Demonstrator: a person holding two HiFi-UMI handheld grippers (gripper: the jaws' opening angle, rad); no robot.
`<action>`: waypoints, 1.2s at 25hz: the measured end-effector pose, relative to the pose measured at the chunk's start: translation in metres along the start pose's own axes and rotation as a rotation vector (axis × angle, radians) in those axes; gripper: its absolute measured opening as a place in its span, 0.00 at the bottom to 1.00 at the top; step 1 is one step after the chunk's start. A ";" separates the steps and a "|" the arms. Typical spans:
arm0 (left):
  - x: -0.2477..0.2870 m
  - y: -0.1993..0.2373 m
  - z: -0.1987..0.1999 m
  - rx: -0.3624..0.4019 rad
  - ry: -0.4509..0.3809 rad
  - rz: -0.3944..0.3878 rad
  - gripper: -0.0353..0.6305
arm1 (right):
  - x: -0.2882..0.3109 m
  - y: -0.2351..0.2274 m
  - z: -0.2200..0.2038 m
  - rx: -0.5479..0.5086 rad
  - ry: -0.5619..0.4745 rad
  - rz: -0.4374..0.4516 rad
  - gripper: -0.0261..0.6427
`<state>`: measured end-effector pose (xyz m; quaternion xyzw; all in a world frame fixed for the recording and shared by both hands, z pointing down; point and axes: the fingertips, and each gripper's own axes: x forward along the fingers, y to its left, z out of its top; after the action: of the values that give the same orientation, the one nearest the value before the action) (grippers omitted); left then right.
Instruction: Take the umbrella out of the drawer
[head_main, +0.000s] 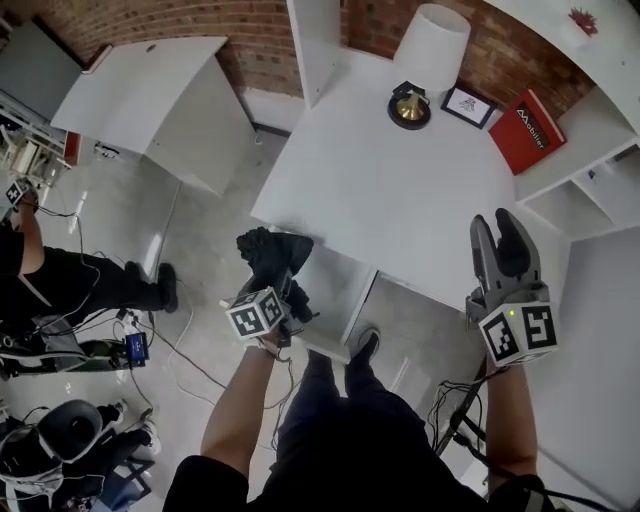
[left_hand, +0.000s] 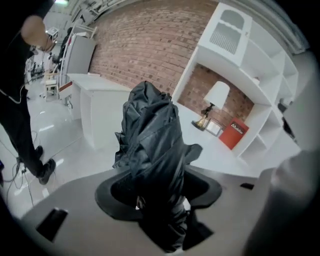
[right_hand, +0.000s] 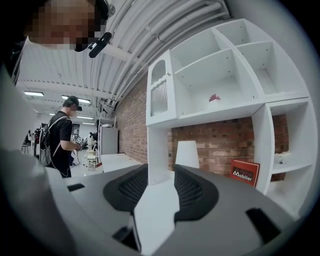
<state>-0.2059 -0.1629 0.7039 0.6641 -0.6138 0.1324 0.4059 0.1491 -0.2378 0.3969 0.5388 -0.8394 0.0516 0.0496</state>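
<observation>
Okay, my left gripper (head_main: 282, 292) is clamped on the folded black umbrella (left_hand: 150, 145), near the open drawer (head_main: 338, 285); my right gripper (head_main: 498, 232) is part-open, empty, beside the white desk (head_main: 400, 180).

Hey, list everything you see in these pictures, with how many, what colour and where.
desk: one, white, centre, against the brick wall
drawer: one, white, open, under the desk's front
lamp: one, white shade on a brass base, back of the desk
picture frame: one, black, right of the lamp
book: one, red, desk's back right
shelf unit: one, white, right of the desk
side table: one, white, upper left
bystander: one, in black, far left
cables: several, dark, on the floor at left
umbrella: one, black, folded, held above the drawer
left gripper: jaws shut on the umbrella
right gripper: jaws open, empty, at the desk's right front
</observation>
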 end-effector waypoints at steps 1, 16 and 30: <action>-0.009 -0.006 0.010 0.032 -0.028 -0.014 0.41 | 0.000 0.001 0.007 0.000 -0.017 0.006 0.28; -0.083 -0.108 0.159 0.532 -0.227 -0.197 0.41 | -0.033 0.016 0.098 -0.038 -0.195 -0.013 0.27; 0.020 -0.127 0.188 0.759 -0.010 -0.359 0.41 | -0.049 0.010 0.100 -0.097 -0.166 -0.198 0.26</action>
<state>-0.1451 -0.3195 0.5504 0.8636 -0.3979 0.2729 0.1460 0.1576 -0.2031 0.2912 0.6184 -0.7848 -0.0391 0.0110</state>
